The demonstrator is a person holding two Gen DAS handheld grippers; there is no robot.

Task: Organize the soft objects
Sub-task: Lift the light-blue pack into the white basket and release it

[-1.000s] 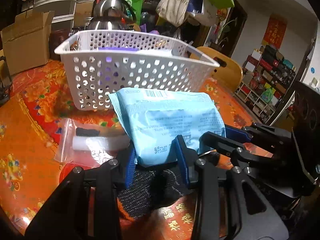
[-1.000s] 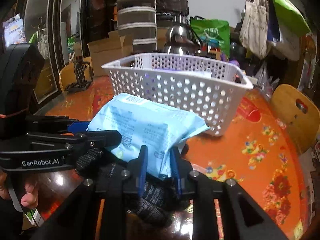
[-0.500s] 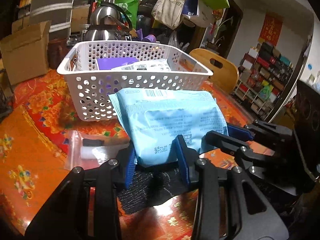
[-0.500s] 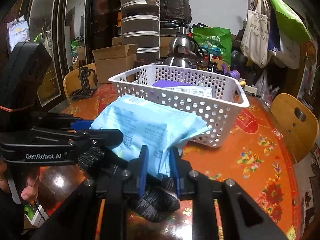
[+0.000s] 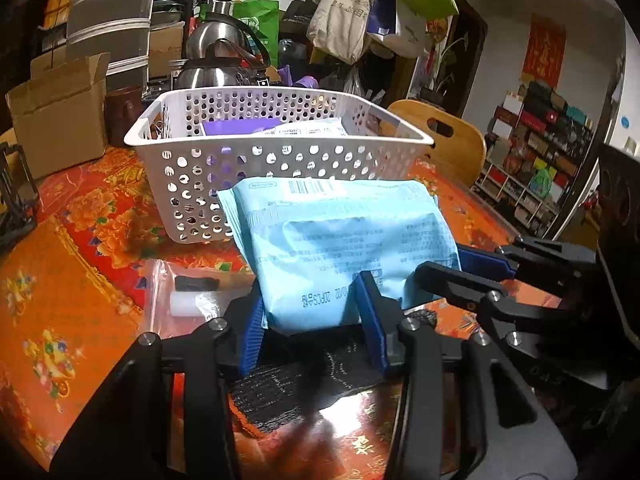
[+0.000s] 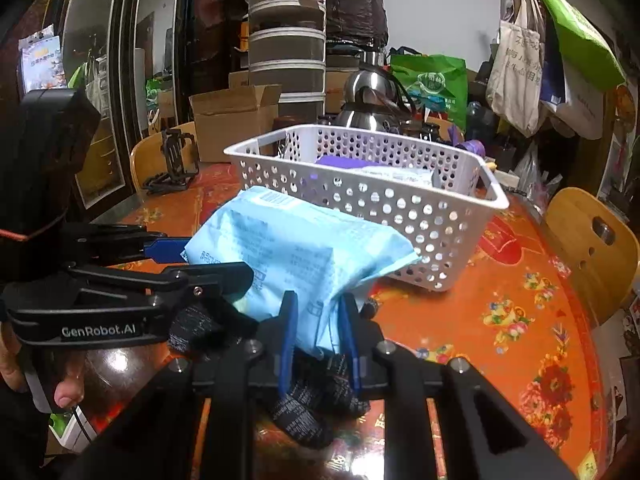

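Note:
A light blue soft pack (image 5: 340,232) hangs above the table, just in front of the white perforated basket (image 5: 280,160). My left gripper (image 5: 312,320) has the pack's near end between its blue pads, which still touch it as the jaws ease open. My right gripper (image 6: 318,332) is shut on the pack's (image 6: 288,248) lower right corner. Each gripper shows in the other's view: the right gripper (image 5: 472,268) and the left gripper (image 6: 200,260). A dark knitted cloth (image 5: 304,380) lies on the table under the pack. The basket (image 6: 380,200) holds a purple pack (image 5: 236,126) and white packets.
A clear zip bag (image 5: 188,300) with small parts lies left of the cloth on the orange flowered table (image 5: 72,280). A cardboard box (image 5: 56,112) and a steel kettle (image 5: 216,64) stand behind the basket. A wooden chair (image 6: 592,248) is at the right.
Both grippers have risen a little with the blue pack still held. The basket sits lower in both views, and its contents now show over the rim.

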